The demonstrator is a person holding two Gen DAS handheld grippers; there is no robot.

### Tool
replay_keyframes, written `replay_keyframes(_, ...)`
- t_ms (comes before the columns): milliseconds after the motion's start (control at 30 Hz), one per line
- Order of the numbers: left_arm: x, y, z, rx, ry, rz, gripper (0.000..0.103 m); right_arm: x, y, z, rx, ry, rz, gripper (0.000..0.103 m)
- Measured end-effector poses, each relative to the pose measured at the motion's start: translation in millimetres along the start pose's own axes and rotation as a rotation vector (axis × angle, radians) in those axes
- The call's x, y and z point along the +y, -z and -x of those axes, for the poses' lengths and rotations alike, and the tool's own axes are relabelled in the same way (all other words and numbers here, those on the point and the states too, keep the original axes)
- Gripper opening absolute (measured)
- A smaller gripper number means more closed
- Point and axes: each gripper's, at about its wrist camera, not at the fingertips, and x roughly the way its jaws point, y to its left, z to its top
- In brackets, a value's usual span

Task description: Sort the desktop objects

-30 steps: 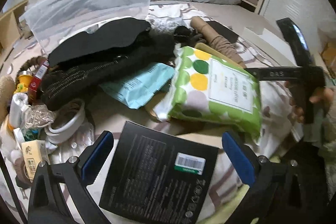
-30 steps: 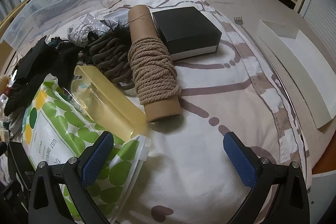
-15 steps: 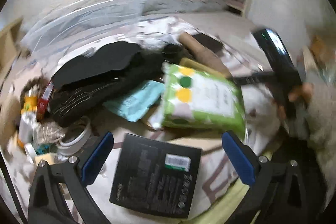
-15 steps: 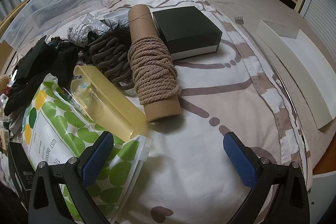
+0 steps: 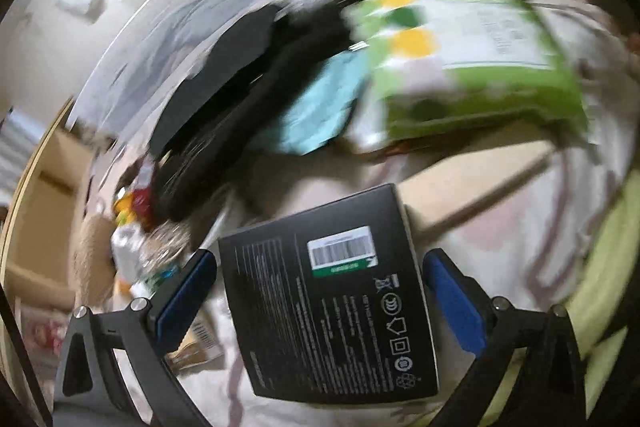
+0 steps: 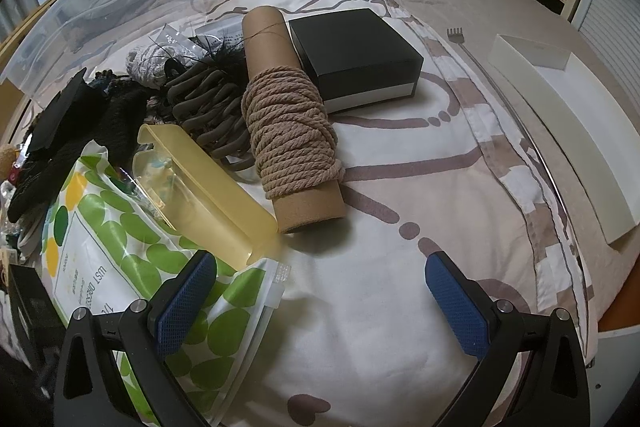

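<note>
Clearly the sorting has barely begun, judging by how much lies loose on the patterned bedsheet point(image 6: 400, 307). Everything can be placed from the green-spotted pouch point(image 6: 132, 259), the biggest item in the heap. Behind it, at the far edge of the pile, a clear plastic bin point(image 6: 104, 11) stands with nothing visible inside. Well off to the pouch's right lies a white tray point(image 6: 568, 131), also bare, with a thin back scratcher point(image 6: 472, 55) beside it. Just beyond the pouch sit a black box with a white base point(image 6: 352, 59), a cardboard tube wound with rope point(image 6: 288, 131) and a yellow plastic case point(image 6: 208, 195) that touches the pouch. Dark clothing point(image 6: 80, 131) and grey claw clips point(image 6: 208, 107) crowd its far left side.

Nearer than the pouch, in the blurred left view, a flat black carton with a barcode point(image 5: 332, 291) lies between the pads of the left gripper point(image 5: 320, 299); the fingers are spread, close to its edges, gripping nothing I can confirm. The right gripper point(image 6: 320, 303) hangs released over bare sheet, its left finger above the pouch's corner. Nothing appears grouped or binned yet, so nearly all the work remains.
</note>
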Motion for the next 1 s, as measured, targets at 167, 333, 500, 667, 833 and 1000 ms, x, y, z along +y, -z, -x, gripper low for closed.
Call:
replay_keyframes(167,32.4,7.8,-30.2,0.113,-0.097,0.093,0.103,-0.4,-0.2,-0.2,0.0,0.0,0.0,0.103)
replay_keyframes(333,45.2,8.3,-16.9,0.06,-0.023,0.157,0.103,-0.4,-0.2,-0.2,0.0,0.0,0.0,0.103)
replay_keyframes(500,43.6,-1.6,19.0,-0.118,0.144,0.211,0.103,-0.2,-0.1,-0.1,0.0,0.001,0.0,0.103)
replay_keyframes(667,17.9,-13.7,31.2,-0.177,0.232,0.198,0.103,1.1,-1.4,1.0,-0.006,0.012,0.009,0.103)
replay_keyframes(833,-8.8,-27.6,23.0,-0.167,0.204,0.143,0.103,-1.1,-4.2,6.3,-0.034,0.015,-0.001,0.103)
replay_keyframes(1000,-11.1,-37.7,6.6,-0.165,0.164,0.144,0.103,-5.6,-16.3,13.4,-0.072,-0.006,-0.021,0.103)
